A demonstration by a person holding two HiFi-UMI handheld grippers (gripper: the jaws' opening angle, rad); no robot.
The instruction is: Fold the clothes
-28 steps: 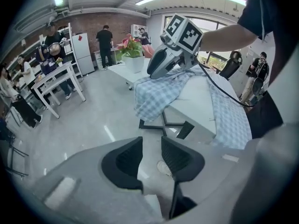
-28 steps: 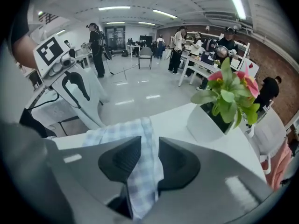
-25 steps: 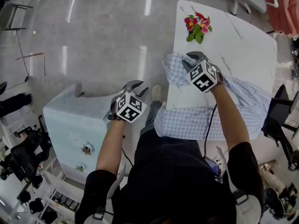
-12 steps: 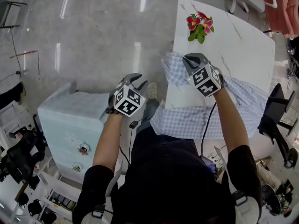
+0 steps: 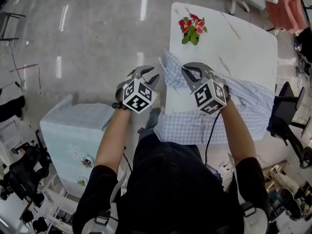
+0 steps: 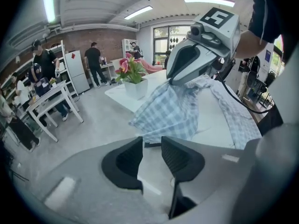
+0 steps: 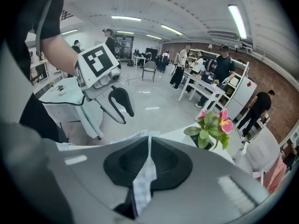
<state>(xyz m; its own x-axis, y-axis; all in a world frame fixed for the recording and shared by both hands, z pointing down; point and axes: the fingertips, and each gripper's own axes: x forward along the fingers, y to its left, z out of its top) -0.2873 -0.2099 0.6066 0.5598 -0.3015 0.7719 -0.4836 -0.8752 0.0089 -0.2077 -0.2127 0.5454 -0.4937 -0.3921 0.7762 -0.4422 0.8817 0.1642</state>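
Shirt (image 5: 243, 94) drapes over the table (image 5: 234, 38). Our right gripper (image 5: 191, 71) has just been closing and pinches its cloth. Our left gripper (image 5: 146, 74), beside the table, stands narrowly apart, empty.

No readable words, brands or numbers anywhere. Only black-and-white square code patterns, without letters, on the white marker cube (image 5: 139, 95) of the left gripper (image 5: 147, 75), at ten o'clock from the middle of the head view, and on the second white cube (image 5: 209, 95) of the right gripper (image 5: 187, 73), near three o'clock. Same patterns at one o'clock in the left gripper view, ten o'clock in the right.
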